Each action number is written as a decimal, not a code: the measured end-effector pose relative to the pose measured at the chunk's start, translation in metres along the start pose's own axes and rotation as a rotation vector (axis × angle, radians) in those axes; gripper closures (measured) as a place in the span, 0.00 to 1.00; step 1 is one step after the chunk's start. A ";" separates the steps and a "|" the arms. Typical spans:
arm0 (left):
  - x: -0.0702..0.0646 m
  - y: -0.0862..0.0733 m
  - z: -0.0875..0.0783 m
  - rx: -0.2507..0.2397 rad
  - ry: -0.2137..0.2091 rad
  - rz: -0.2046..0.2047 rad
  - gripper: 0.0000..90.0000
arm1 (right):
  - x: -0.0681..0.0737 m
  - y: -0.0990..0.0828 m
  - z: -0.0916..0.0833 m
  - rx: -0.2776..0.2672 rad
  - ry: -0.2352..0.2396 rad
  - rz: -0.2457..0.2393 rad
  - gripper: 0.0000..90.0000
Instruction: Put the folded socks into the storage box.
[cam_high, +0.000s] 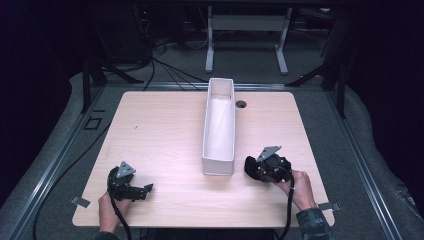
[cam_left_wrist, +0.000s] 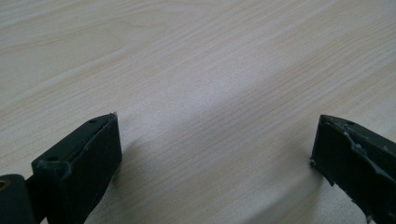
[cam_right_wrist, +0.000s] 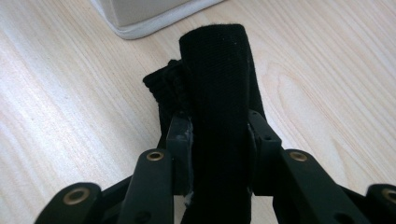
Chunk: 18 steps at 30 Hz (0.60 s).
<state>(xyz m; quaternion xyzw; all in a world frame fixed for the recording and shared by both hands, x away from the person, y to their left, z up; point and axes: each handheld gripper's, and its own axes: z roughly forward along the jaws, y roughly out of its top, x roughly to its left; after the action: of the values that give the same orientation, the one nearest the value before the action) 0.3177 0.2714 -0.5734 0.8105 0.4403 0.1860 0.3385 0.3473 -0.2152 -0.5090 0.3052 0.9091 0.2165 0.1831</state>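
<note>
R tool (cam_right_wrist: 219, 135) clenched on black cloth roll (cam_right_wrist: 215, 79), on desk (cam_high: 165, 130) just beside white box (cam_high: 219, 120) | L tool (cam_left_wrist: 215, 154) released, empty | you needed grip firm, lift clear of box rim before moving over.

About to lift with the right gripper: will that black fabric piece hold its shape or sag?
The black fabric piece is probably soft: the right gripper has it pinched narrow between its jaws. Expect the loose bunched end to droop when raised. The knit surface looks grippy, so slipping seems unlikely. It is likely light.
</note>
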 end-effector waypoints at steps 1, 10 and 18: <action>0.000 0.000 0.000 0.000 0.000 0.000 0.02 | 0.000 0.000 0.000 -0.008 -0.009 -0.006 0.75; 0.000 0.000 0.000 0.000 0.000 -0.001 0.02 | -0.001 0.004 -0.007 -0.002 -0.011 -0.014 0.75; 0.000 0.000 0.000 0.000 0.000 0.000 0.02 | -0.004 0.008 -0.014 -0.013 -0.015 -0.019 0.75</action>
<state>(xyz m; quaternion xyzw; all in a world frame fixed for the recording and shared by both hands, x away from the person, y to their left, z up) 0.3176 0.2714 -0.5734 0.8104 0.4405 0.1861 0.3386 0.3479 -0.2164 -0.4929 0.2968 0.9092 0.2183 0.1938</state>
